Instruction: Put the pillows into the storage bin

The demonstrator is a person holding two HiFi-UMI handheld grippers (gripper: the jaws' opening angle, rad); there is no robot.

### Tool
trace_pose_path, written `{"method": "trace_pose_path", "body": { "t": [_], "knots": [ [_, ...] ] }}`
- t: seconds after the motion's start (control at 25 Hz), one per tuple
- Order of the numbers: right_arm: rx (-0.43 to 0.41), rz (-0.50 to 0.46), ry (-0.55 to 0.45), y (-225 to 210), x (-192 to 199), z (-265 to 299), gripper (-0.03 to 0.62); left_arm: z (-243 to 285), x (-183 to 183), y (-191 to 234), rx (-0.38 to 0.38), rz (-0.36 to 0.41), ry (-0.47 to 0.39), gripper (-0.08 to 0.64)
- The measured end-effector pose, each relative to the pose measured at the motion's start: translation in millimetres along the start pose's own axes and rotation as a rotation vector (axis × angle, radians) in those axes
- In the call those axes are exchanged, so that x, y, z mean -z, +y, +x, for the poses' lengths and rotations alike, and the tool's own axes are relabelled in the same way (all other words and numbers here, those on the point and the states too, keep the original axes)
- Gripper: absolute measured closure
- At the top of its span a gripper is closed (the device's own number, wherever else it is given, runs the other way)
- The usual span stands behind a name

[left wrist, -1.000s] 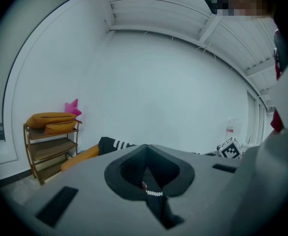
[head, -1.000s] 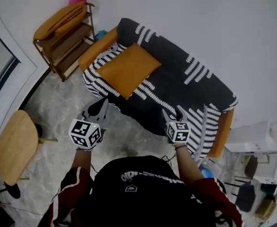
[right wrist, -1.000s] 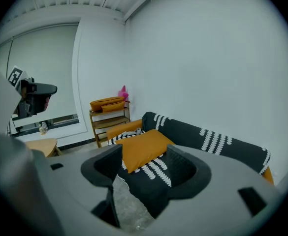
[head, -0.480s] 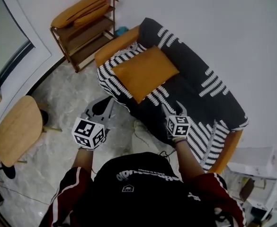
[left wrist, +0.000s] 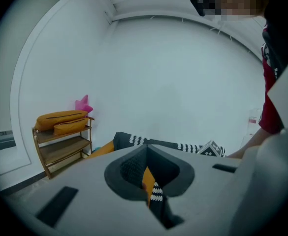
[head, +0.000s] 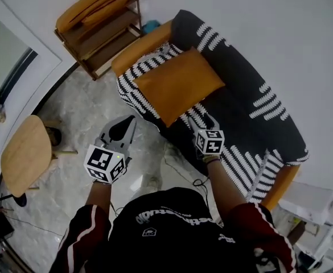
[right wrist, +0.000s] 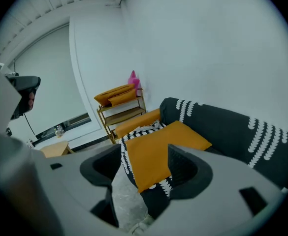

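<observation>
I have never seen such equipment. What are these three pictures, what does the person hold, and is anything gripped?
There is no robot: a person holds a two-jaw gripper in each hand. The head view looks down from a camera on the person's head; the other two come from cameras riding on each gripper. The left gripper is shut and empty. The right gripper has jaws apart, just opened wider, with nothing between them. An orange pillow lies on a striped sofa. More orange pillows sit on a wooden shelf.

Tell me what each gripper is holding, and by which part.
Nothing is held. The left gripper is shut and empty; the right gripper is open, with the orange pillow ahead of it, untouched.
</observation>
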State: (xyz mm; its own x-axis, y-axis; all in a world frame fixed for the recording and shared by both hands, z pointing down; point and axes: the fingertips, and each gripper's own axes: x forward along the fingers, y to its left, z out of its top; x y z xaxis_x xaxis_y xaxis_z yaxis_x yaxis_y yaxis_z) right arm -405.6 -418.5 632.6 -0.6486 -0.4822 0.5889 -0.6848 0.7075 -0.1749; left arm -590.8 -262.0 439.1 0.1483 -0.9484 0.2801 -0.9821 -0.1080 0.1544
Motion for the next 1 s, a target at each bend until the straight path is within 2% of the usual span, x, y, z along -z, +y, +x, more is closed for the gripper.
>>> {"method": "trace_pose_path", "body": {
  "t": [0.36, 0.64, 0.8, 1.0],
  "knots": [
    [-0.017, 0.117, 0.101, -36, 51, 85, 0.291, 73, 40, 0, 0.024, -0.028, 0.128, 0.558],
    [-0.004, 0.267, 0.183, -66, 121, 139, 0.287, 115, 76, -8, 0.045, -0.045, 0.212, 0.558],
    [-0.021, 0.323, 0.214, -77, 161, 180, 0.281, 138, 111, -10, 0.055, -0.059, 0.269, 0.558],
    [-0.057, 0.387, 0.246, -73, 201, 222, 0.264, 140, 157, -16, 0.058, -0.096, 0.352, 0.558]
  ]
}}
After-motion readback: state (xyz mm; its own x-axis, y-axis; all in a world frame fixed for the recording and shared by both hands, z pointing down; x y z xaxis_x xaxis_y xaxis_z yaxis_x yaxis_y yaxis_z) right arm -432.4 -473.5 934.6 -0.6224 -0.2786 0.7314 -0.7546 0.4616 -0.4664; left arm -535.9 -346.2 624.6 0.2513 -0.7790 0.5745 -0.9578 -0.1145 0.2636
